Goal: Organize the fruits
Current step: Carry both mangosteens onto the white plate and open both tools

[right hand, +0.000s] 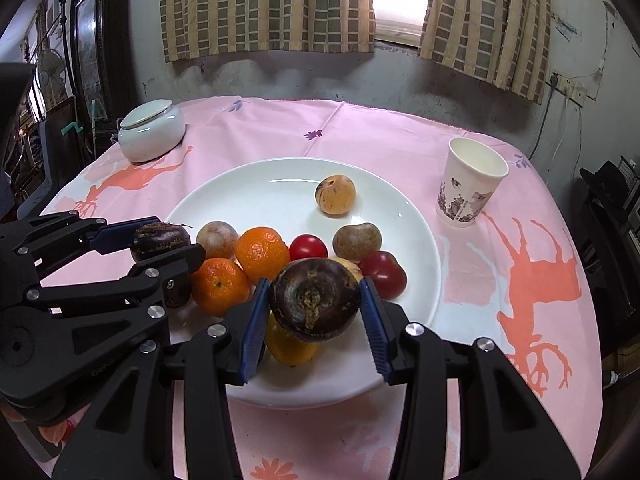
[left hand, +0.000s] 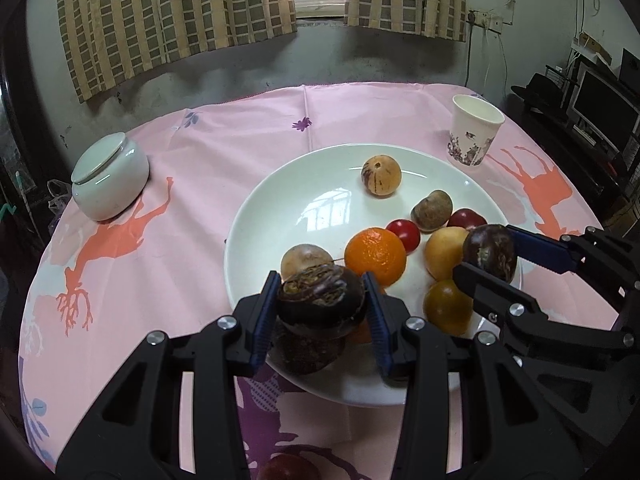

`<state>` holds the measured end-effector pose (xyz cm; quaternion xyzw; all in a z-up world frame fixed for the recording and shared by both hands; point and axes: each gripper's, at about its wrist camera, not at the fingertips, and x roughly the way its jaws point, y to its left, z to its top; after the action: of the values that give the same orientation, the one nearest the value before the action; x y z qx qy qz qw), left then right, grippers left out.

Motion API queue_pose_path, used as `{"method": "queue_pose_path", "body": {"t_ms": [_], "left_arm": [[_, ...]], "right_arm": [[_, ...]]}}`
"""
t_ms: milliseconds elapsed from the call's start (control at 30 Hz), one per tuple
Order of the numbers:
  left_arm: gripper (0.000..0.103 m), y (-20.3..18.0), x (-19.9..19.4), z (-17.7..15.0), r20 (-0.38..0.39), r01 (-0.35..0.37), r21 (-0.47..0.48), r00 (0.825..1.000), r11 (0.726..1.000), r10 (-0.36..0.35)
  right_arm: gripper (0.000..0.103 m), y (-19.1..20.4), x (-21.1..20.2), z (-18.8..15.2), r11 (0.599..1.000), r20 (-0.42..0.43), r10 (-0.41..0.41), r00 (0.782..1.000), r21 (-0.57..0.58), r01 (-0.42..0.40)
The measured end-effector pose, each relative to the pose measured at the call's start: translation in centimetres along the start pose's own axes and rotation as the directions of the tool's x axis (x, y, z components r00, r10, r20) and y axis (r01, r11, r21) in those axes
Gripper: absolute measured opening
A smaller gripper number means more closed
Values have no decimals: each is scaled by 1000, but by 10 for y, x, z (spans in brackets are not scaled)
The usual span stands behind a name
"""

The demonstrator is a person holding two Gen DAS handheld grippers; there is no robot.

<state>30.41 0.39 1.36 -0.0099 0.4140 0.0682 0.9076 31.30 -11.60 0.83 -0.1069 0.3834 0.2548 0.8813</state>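
A white plate (left hand: pixel 312 200) (right hand: pixel 260 192) carries several fruits: two oranges (right hand: pixel 262 254), two red tomatoes (right hand: pixel 384 274), a tan round fruit (left hand: pixel 381 176) and a brown one (right hand: pixel 357 242). My left gripper (left hand: pixel 322 292) is shut on a dark brown water chestnut (left hand: pixel 320 308) over the plate's near rim. My right gripper (right hand: pixel 314 284) is shut on a second dark chestnut (right hand: pixel 314 304), above a yellow fruit (right hand: pixel 288 344). Each view shows the other gripper beside it: the right gripper (left hand: pixel 486 250) and the left gripper (right hand: pixel 172 240), both with a chestnut between the pads.
A paper cup (right hand: pixel 470 182) stands right of the plate on the pink tablecloth (left hand: pixel 160 264). A white lidded jar (left hand: pixel 110 176) sits at the far left. Another dark chestnut (left hand: pixel 310 354) lies on the plate under my left gripper. A wall with curtains stands behind the table.
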Motion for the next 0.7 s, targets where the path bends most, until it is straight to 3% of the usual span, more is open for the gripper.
{"method": "queue_pose_path", "body": {"t_ms": [133,233,267,367,500,700], "left_arm": [[43,8,9,5,-16,8,-51,1000,999,-9],[59,13,5,5,8,-5,-86,1000,996,6],[66,13,2,5,18,-14,-83,1000,996,16],[74,10,-9,4,50,-23,-45,998,999,25],[79,4,-28,-1,96,-43,-15,994,999,45],[89,1,-54,-13,105,-13,-21,994,1000,16]], "right_arm": [[47,-5,10,4,998,-10,31,999,48,-31],[51,-13,11,6,992,-13,69,998,109,-67],[54,-14,9,5,991,-2,66,998,118,-65],[55,-17,1,3,992,14,57,998,116,-58],[56,-22,-13,-3,989,24,67,997,129,-70],[56,-28,-38,-15,985,36,74,997,156,-79]]}}
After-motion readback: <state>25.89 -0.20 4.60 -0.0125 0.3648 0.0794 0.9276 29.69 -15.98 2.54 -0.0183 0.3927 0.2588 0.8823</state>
